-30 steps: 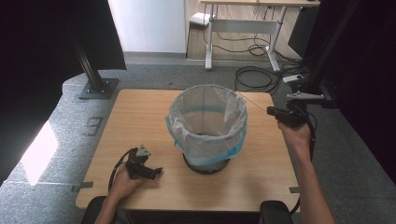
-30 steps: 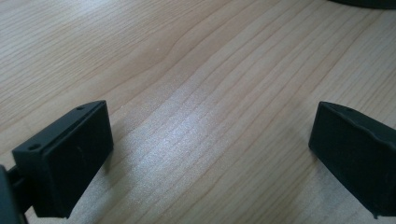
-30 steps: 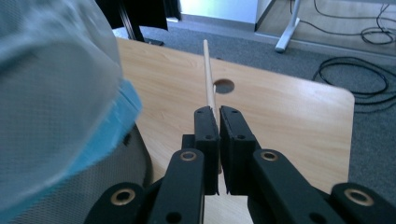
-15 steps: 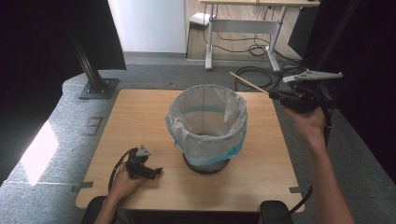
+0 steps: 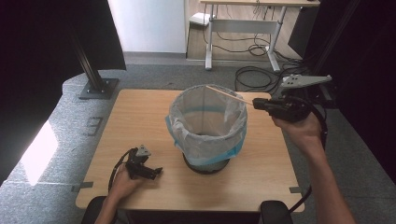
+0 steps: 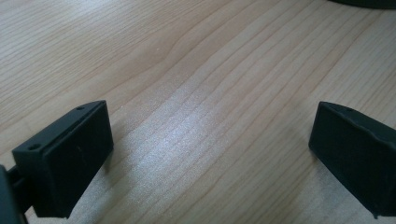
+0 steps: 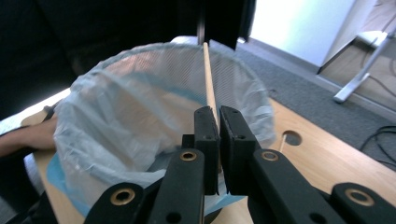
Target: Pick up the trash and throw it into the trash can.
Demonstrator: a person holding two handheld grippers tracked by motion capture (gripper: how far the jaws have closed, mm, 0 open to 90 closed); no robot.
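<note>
**Stick over bin mouth, held by right gripper**

Stick (image 5: 229,94) is a thin wooden rod, clamped at its near end between the jaws of the right gripper (image 5: 259,103). Its long axis runs almost level from the gripper out across the open top of the bin (image 5: 207,126), free tip reaching toward the far-left rim. In the right gripper view the rod (image 7: 208,84) points straight ahead over the bag-lined opening, so the bin lies directly below and forward of the jaws. Judgement: release here would likely drop it inside (a tip resting on the rim could tip it out instead).

Right hand (image 5: 301,128) is raised beside the bin's right edge, forearm reaching in from below.

Left gripper (image 5: 152,171) rests low on the desk (image 5: 140,112), well apart from the bin, jaws spread wide with bare wood between them.
</note>
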